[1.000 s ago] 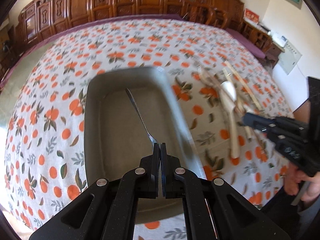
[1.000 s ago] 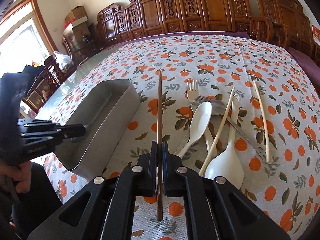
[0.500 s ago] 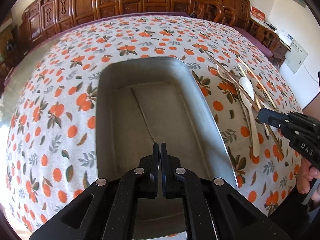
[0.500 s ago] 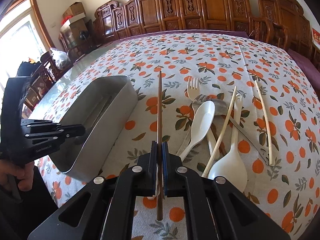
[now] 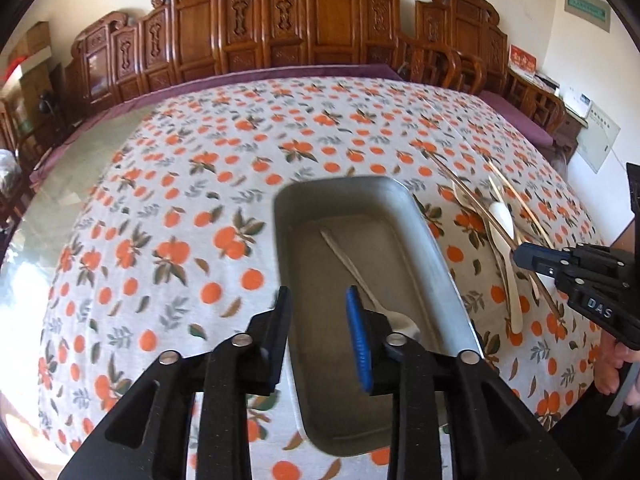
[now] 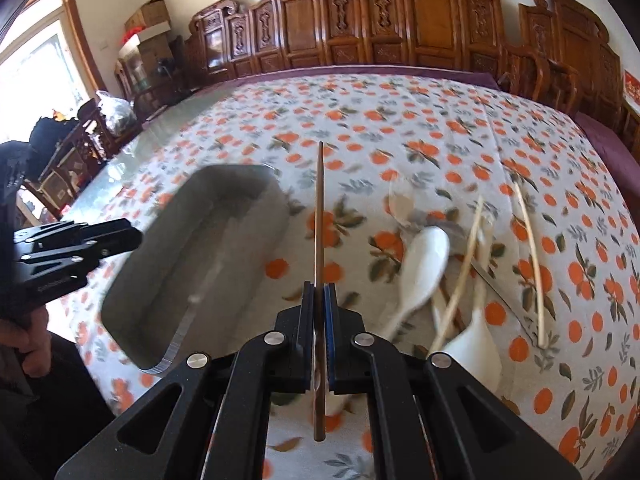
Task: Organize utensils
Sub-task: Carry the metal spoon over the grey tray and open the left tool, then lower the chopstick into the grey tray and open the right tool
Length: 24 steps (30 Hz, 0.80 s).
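A grey metal tray (image 5: 434, 246) lies on the orange-print tablecloth, and a metal spoon (image 5: 360, 280) rests flat inside it. My left gripper (image 5: 318, 304) hovers over the tray's near end with its jaws opening and nothing between them. My right gripper (image 6: 319, 294) is shut on a brown chopstick (image 6: 319, 216) that points away, just right of the tray (image 6: 172, 264). On the cloth to the right lie white spoons (image 6: 424, 264), pale chopsticks (image 6: 464, 264) and a fork (image 6: 396, 200). Each gripper shows in the other's view: the right gripper (image 5: 536, 260), the left gripper (image 6: 120, 234).
Carved wooden chairs (image 5: 320, 32) ring the far side of the table. A person's hand (image 6: 32, 344) holds the left gripper at the near edge. Bare glass tabletop (image 5: 60, 184) shows to the left of the cloth.
The left gripper's jaws have parted and the metal spoon now lies loose in the tray; the gripper pulled back and up. The right gripper with its chopstick drifted toward the tray.
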### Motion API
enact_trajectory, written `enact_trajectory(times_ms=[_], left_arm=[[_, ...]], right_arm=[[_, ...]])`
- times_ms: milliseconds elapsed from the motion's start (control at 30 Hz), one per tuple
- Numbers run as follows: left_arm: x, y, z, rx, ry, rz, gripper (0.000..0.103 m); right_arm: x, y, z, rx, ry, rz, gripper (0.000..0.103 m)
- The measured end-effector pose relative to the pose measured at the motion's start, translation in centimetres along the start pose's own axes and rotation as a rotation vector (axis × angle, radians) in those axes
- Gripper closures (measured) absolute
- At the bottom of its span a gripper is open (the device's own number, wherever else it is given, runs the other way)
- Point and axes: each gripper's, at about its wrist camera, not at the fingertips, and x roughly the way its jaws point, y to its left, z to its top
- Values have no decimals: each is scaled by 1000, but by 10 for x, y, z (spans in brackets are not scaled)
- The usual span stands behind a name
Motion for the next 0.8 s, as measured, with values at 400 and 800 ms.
enact_trajectory(times_ms=[400, 800], left_arm=[[-12, 32, 2, -55, -41, 14, 72], [-11, 39, 2, -70, -44, 20, 72]], right_arm=[[27, 77, 19, -1, 64, 130, 97], [68, 96, 12, 108, 162, 152, 97]])
